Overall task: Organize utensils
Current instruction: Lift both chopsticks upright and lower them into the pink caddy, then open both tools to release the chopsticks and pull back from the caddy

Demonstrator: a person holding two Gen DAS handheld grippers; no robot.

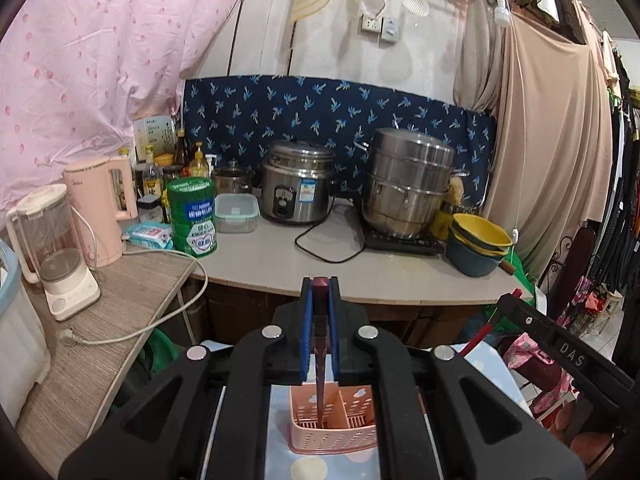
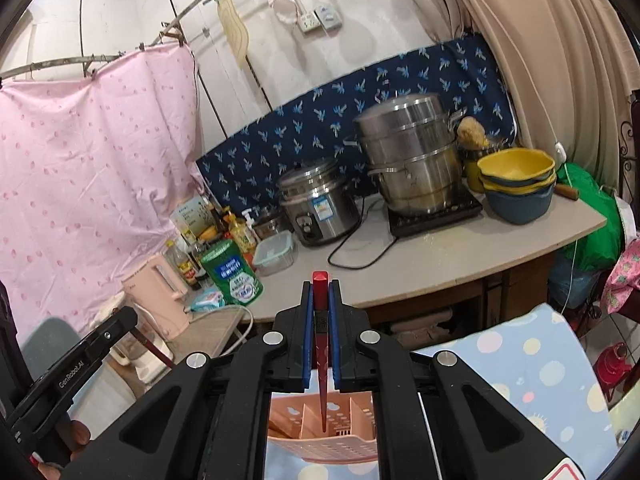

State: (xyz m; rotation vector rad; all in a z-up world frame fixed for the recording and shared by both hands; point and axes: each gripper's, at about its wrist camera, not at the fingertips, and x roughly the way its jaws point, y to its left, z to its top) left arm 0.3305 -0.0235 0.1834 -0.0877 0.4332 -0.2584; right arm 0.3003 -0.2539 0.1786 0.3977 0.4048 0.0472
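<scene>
Kitchen clutter lines the grey counter (image 1: 400, 280) in the left wrist view, with a blue leaf-print cloth (image 1: 340, 108) behind it. At 12 o'clock stands a rice cooker (image 1: 298, 182), lid on; at 1 o'clock a steel steamer (image 1: 408, 184), also lidded, sits on a black hob. At 2 o'clock bowls (image 1: 478, 246) are stacked, yellow over blue, the top one showing nothing inside. At 10 o'clock a green tin (image 1: 193, 216) stands beside a clear lidded box (image 1: 236, 212); I cannot tell what either holds. A pink kettle (image 1: 102, 208) and a blender (image 1: 52, 248) stand at 9 o'clock. The left gripper (image 1: 320, 292) has its jaws nearly closed on a dark red chopstick (image 1: 320, 344), whose tip reaches down into the left compartment of a pink basket (image 1: 334, 420) at 6 o'clock; that basket rests on a dotted cloth.

From the right wrist the same counter (image 2: 480, 256) tilts. The steamer (image 2: 416, 160) is at 1 o'clock, the cooker (image 2: 320, 204) at 12, the bowls (image 2: 516, 184) at 2, the tin (image 2: 232, 272) at 10. The right gripper (image 2: 320, 292) is clamped on a bright red chopstick (image 2: 321, 360), its tip hanging inside the basket (image 2: 324, 428) at 6 o'clock, in a middle compartment. The other slots I can see look bare. At 8 o'clock the other gripper's black arm shows, with fingers beneath it.
</scene>
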